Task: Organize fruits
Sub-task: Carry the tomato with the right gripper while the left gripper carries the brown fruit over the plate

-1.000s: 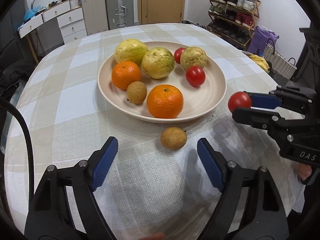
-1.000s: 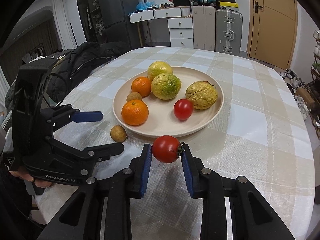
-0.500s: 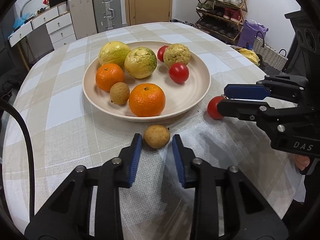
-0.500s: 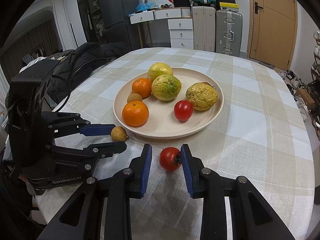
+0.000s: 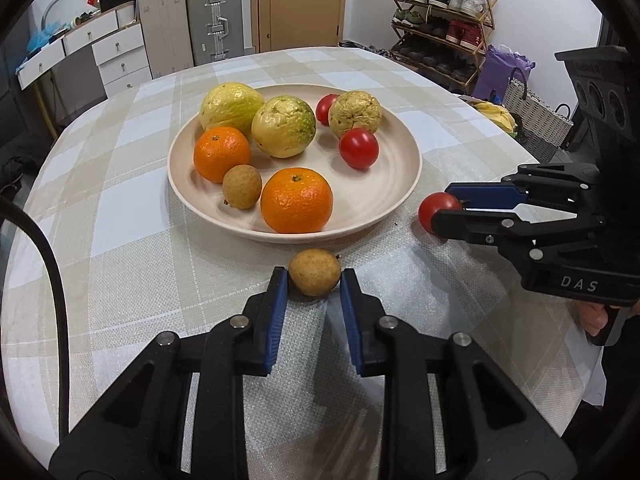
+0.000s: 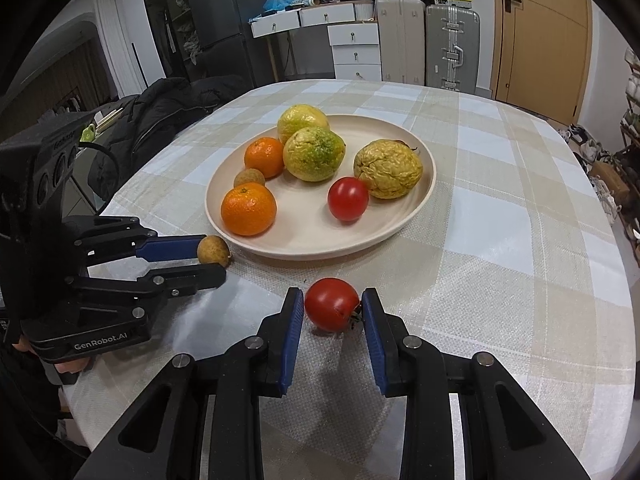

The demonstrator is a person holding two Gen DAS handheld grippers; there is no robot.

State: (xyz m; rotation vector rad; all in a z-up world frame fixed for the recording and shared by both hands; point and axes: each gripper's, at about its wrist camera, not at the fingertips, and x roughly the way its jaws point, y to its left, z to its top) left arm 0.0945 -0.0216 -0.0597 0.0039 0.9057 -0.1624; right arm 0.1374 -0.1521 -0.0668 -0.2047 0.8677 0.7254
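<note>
Two fruits lie off the plate (image 5: pixel 404 184) on the table (image 5: pixel 120 240), both near its front edge on the checked cloth. My left gripper (image 5: pixel 314 280) has its blue pads touching either side of a longan (image 5: pixel 315 272), which sits on the cloth just in front of the plate's near rim; the jaws are narrowed right down onto it. My right gripper (image 6: pixel 330 306) straddles a tomato (image 6: pixel 332 304) resting on the cloth, just short of the plate's near rim. Its right pad meets the tomato at the stem, while a thin gap shows beside the left pad, so I read those jaws as slightly parted and not clamping. From the left wrist view the tomato (image 5: pixel 438 210) lies off the plate's right side, between the right gripper's fingers (image 5: pixel 480 196). On the plate I count two oranges (image 5: pixel 296 200), a second longan (image 5: pixel 242 186), three yellow-green fruits (image 5: pixel 285 132) toward the far rim, and two tomatoes (image 5: pixel 359 148), one half hidden behind the wrinkled fruit (image 5: pixel 356 112).
</note>
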